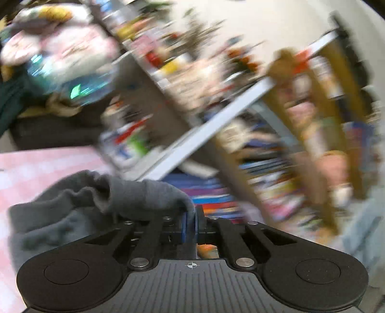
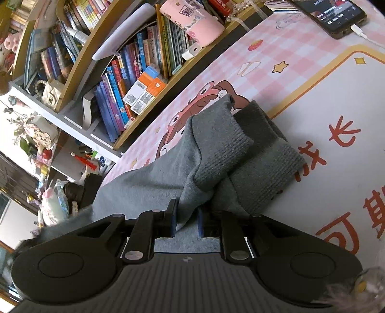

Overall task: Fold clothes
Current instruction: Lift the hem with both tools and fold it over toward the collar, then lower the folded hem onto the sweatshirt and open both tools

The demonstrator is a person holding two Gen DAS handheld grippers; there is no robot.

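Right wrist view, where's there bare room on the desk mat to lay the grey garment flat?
The white panel of the desk mat, inside its gold border right of the ribbed cuffs, is bare apart from red characters. The pink checked strip between the bookshelf and the grey garment is narrow. The top right corner holds a phone and its cable.
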